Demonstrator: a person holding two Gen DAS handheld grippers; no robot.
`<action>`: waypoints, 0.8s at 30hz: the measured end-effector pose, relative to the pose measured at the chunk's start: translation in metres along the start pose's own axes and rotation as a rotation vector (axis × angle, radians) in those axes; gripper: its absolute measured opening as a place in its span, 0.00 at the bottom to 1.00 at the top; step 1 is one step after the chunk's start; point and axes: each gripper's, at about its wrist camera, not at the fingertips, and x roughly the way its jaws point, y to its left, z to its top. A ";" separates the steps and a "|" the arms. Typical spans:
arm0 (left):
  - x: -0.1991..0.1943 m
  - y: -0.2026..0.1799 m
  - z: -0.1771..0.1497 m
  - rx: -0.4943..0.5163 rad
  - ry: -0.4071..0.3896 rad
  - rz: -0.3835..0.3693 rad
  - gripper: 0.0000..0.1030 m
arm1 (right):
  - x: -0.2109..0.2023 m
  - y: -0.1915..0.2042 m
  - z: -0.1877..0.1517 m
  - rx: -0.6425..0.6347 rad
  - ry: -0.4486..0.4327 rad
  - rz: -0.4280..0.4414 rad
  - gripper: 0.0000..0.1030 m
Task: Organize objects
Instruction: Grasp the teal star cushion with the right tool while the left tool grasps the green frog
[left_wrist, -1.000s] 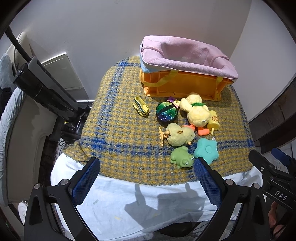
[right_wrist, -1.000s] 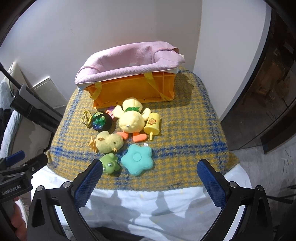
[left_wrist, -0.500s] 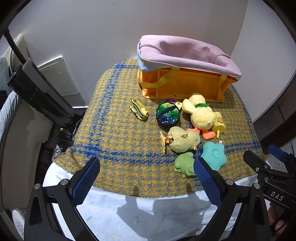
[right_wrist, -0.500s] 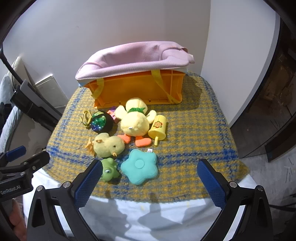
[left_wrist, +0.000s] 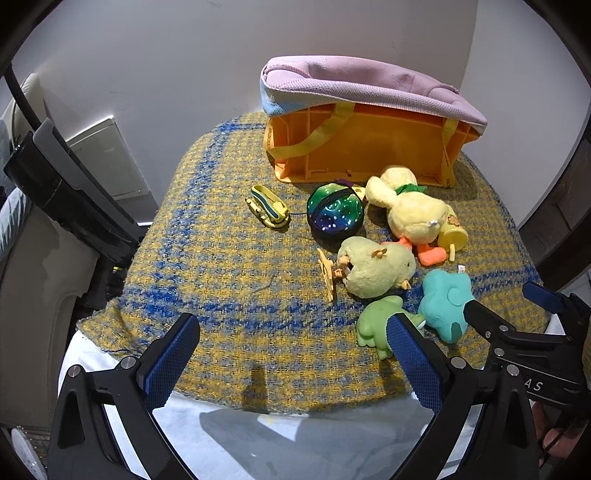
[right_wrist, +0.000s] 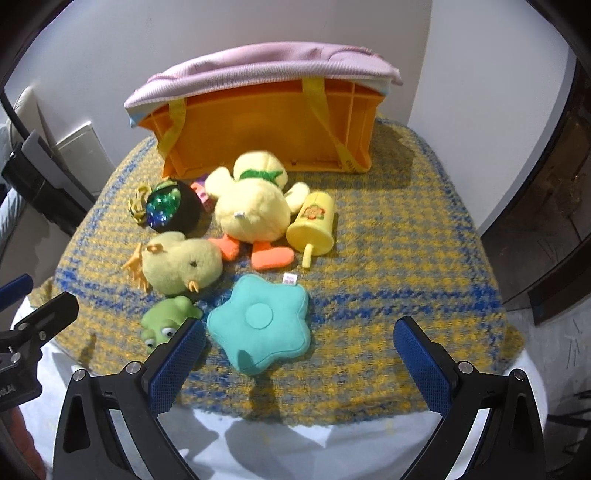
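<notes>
The left half of the desk (left_wrist: 221, 266) lies bare blanket, open for a pass from the near edge to the wall. The right side is crowded: frog toy (right_wrist: 166, 321) and teal star cushion (right_wrist: 262, 325) sit nearest, chick plush (right_wrist: 181, 266), duck plush (right_wrist: 251, 210), sparkly ball (right_wrist: 170, 210) and yellow cup (right_wrist: 314, 225) packed touching behind. The orange basket (right_wrist: 266, 129) blocks the back. Bare blanket runs right of the cup.
</notes>
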 end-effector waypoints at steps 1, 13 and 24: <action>0.001 0.000 -0.001 -0.004 0.000 0.004 1.00 | 0.003 0.001 -0.001 -0.002 0.002 0.008 0.99; 0.019 0.006 -0.016 -0.027 0.018 0.023 1.00 | 0.037 0.014 -0.008 -0.045 0.047 0.041 0.99; 0.026 -0.010 -0.018 0.023 0.021 0.004 1.00 | 0.053 0.019 -0.011 -0.066 0.076 0.087 0.74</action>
